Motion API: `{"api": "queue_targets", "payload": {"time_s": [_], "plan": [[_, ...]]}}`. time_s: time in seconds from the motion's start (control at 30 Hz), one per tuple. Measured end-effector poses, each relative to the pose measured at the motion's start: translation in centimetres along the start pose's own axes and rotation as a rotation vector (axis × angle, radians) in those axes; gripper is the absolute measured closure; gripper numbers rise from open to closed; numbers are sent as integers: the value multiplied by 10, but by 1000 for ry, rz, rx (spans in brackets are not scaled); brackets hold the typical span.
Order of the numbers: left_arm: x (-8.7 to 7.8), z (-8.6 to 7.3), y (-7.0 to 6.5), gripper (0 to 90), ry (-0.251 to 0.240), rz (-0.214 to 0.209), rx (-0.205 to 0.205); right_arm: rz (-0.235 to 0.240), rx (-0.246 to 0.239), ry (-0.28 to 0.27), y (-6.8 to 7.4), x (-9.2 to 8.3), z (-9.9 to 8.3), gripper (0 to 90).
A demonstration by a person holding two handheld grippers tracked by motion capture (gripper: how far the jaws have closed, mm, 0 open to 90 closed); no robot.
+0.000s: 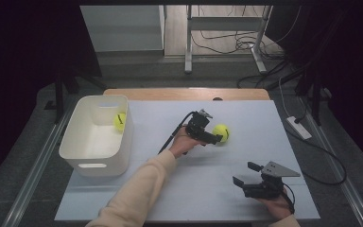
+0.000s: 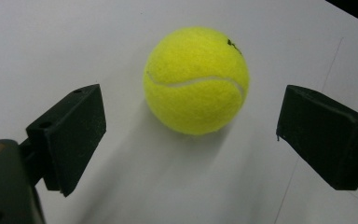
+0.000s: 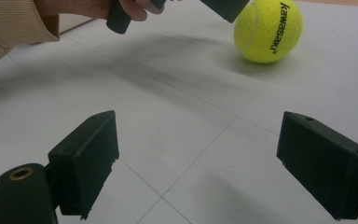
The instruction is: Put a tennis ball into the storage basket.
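A yellow tennis ball (image 1: 221, 133) lies on the white table top right of centre. My left gripper (image 1: 213, 136) points at it from the left, jaws open. In the left gripper view the ball (image 2: 196, 79) sits just ahead of the left gripper (image 2: 191, 140), whose pads are well clear of it on both sides. My right gripper (image 1: 246, 173) rests open near the front right edge with nothing between its jaws. From the right gripper (image 3: 196, 158), the same ball (image 3: 268, 30) lies farther off. A second tennis ball (image 1: 119, 121) lies inside the white bin (image 1: 82, 156).
The white bin stands on the table's left side. A wooden strip (image 1: 184, 93) runs along the table's far edge. A power strip (image 1: 298, 126) and cables lie on the floor to the right, with desk legs (image 1: 188, 42) beyond the table.
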State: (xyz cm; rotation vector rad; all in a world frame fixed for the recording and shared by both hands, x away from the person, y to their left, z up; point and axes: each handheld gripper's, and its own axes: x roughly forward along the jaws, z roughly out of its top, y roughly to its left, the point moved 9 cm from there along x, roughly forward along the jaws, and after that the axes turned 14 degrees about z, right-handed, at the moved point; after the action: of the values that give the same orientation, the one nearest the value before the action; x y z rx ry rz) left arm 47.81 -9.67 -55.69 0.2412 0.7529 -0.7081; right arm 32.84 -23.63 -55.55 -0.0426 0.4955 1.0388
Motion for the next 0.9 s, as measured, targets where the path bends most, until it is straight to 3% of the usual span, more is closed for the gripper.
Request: {"api": "queue_targets", "payload": {"time_s": [0.1,0.23,0.9], "plan": [[3,1,-2,86,1,-7,-7,1,-2,0,0,0,0,128],[6,5,-7,84,-9,-66,-56,2,0,-1,0,0,0,128],[36,7,-19,84,22,-55,-26,12,-1,-3,1,0,0,128]]}}
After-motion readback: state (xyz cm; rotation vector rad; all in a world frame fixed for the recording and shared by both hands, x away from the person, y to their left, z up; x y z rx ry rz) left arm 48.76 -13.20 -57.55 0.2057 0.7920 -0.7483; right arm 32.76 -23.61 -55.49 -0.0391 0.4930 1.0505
